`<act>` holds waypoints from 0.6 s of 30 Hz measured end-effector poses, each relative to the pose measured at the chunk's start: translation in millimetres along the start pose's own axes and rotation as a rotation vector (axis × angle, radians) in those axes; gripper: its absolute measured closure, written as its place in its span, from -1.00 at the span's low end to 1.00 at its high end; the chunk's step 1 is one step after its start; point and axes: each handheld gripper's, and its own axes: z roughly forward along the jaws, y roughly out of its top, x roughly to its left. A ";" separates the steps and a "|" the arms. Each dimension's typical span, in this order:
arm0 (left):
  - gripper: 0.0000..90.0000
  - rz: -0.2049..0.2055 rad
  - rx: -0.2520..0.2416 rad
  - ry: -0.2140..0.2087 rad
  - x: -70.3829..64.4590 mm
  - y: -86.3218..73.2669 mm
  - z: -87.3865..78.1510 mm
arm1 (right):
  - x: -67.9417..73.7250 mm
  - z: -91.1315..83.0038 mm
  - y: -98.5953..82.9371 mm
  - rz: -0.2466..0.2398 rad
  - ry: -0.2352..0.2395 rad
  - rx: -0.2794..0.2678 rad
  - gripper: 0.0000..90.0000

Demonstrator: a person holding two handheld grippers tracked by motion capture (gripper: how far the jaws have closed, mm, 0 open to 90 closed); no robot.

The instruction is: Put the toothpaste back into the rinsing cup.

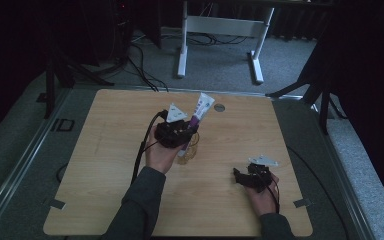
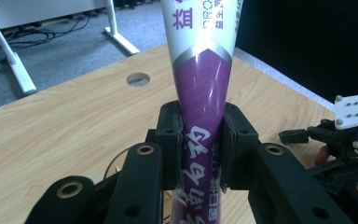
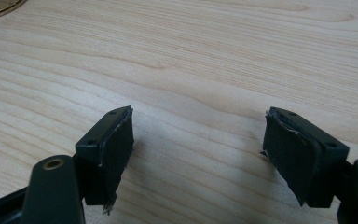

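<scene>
Left claw (image 1: 178, 131) clamped on toothpaste tube (image 1: 200, 112) near desk (image 1: 105, 150) centre, tube base apparently inside glass cup (image 1: 189, 152). Placement looked nearly done, release left. Right claw (image 3: 198, 154) wide open, empty, at 4 o'clock.

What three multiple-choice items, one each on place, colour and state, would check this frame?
1. Where is the tube?
A. flat on the table
B. between the left gripper's jaws, above a clear cup
C. on the floor

2. What colours is the tube?
A. white and purple
B. green
C. black

3. How do the right gripper's jaws stand?
A. shut on the cup
B. shut on nothing
C. open over bare wood

Key: B, the left gripper clamps it over the cup; A, white top, purple lower part; C, the right gripper shows the table between its jaws.
</scene>
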 end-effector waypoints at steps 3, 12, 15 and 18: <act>0.61 0.003 -0.008 0.002 1.2 -0.1 1.2 | 0.0 0.0 0.0 0.000 0.000 0.000 -0.46; 0.61 -0.001 -0.038 -0.004 4.2 -0.3 4.2 | 0.0 0.0 0.0 0.000 0.000 0.000 -0.46; 0.61 -0.007 -0.042 -0.003 5.1 -0.1 5.5 | 0.0 0.0 0.0 0.000 0.000 0.000 -0.46; 0.61 -0.004 -0.049 -0.001 6.1 0.6 6.6 | 0.0 0.0 0.0 0.000 0.000 0.000 -0.46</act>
